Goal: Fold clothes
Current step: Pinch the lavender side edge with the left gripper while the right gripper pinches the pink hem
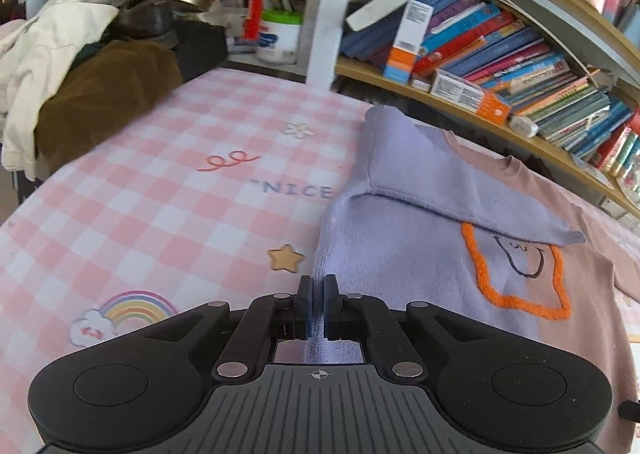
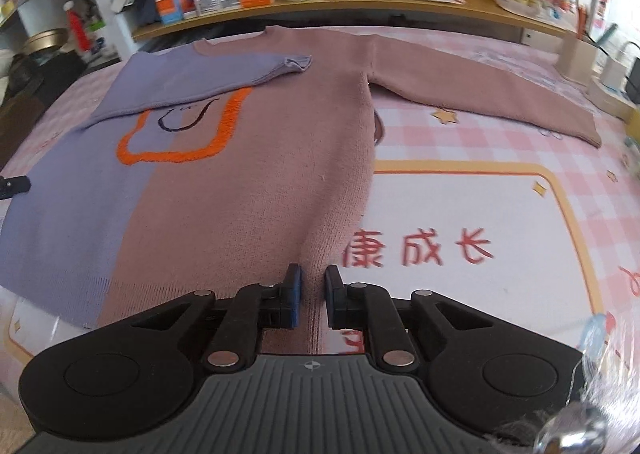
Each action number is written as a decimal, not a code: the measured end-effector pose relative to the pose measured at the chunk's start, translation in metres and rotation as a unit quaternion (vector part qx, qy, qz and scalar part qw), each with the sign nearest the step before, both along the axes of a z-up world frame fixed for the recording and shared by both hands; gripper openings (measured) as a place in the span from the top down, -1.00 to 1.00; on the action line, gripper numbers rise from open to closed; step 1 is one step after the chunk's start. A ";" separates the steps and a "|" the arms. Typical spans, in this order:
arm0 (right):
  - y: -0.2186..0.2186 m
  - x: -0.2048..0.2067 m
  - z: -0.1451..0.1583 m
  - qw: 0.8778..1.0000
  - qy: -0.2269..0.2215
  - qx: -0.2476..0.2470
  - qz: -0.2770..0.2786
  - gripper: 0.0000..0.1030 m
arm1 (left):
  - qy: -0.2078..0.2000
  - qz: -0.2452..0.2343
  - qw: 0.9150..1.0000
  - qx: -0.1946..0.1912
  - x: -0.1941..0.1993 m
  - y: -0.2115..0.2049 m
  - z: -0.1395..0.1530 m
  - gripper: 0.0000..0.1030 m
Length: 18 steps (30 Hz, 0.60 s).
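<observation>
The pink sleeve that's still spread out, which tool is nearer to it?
Right. The right tool grips the sweater's pink edge below that sleeve; the left tool grips the purple edge on the far side.

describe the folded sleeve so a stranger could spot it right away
Find the two-tone sweater spread on the pink checked bedsheet. Its lilac sleeve lies folded across the chest, covering the orange outline's top; the brown sleeve stretches out flat.
</observation>
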State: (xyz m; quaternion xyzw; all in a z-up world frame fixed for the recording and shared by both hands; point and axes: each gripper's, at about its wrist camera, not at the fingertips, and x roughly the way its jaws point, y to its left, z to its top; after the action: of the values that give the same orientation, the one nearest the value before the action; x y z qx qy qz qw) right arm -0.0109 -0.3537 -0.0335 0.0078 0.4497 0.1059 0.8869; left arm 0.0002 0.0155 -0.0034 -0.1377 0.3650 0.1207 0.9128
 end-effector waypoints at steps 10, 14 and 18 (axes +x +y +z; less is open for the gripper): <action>0.016 0.002 0.001 1.000 -0.002 -0.007 0.020 0.78 | 0.018 -0.002 1.000 -0.005 -0.004 0.005 -0.012 0.93; 0.018 0.001 0.001 1.000 -0.002 -0.013 0.016 0.78 | 0.018 -0.003 1.000 -0.010 -0.006 0.008 -0.014 0.92; 0.020 0.000 0.001 1.000 -0.003 -0.019 0.013 0.79 | 0.013 -0.002 1.000 -0.012 -0.008 0.008 -0.013 0.91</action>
State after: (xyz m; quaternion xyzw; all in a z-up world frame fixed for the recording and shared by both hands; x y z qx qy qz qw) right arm -0.0109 -0.3340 -0.0323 -0.0156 0.4494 0.1086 0.8866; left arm -0.0080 0.0236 -0.0161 -0.1465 0.3789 0.1161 0.9064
